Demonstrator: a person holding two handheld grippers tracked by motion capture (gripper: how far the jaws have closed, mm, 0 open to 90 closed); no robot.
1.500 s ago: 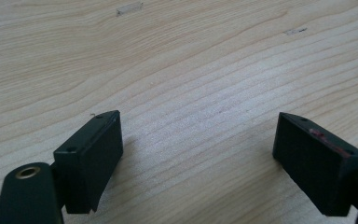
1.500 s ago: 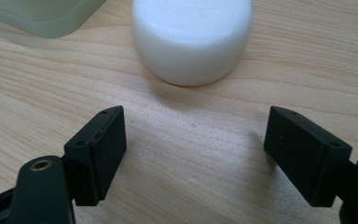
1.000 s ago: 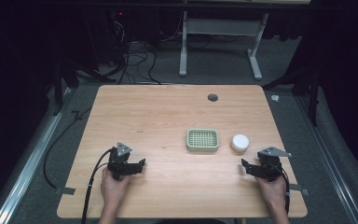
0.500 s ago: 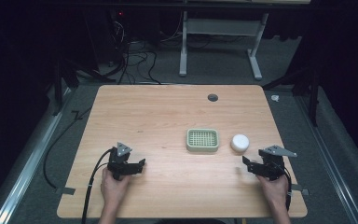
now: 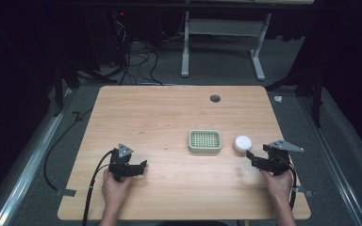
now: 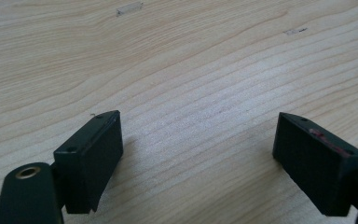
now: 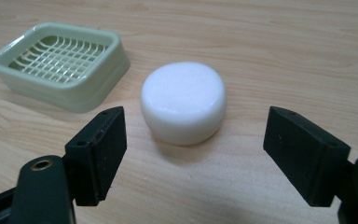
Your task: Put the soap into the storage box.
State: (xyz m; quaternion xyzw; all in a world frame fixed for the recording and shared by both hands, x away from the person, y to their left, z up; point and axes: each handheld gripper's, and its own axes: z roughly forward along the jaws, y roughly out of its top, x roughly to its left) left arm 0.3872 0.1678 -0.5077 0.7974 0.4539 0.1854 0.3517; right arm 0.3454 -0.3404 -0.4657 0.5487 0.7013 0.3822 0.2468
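Just ahead of the right gripper point(image 5: 250, 157), whose jaws have just been opening and stand apart around nothing, the white soap bar point(image 7: 183, 101) sits on the wooden table point(image 5: 160, 113), just beside the green soap dish point(image 7: 60, 63). Well apart, the left gripper point(image 5: 143, 165) gapes wide over bare wood.

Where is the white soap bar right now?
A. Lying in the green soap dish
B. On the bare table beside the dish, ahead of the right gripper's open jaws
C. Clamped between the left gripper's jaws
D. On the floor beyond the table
B: the white soap bar sits on the table next to the green soap dish, just beyond the right gripper, whose jaws stand apart without touching it.
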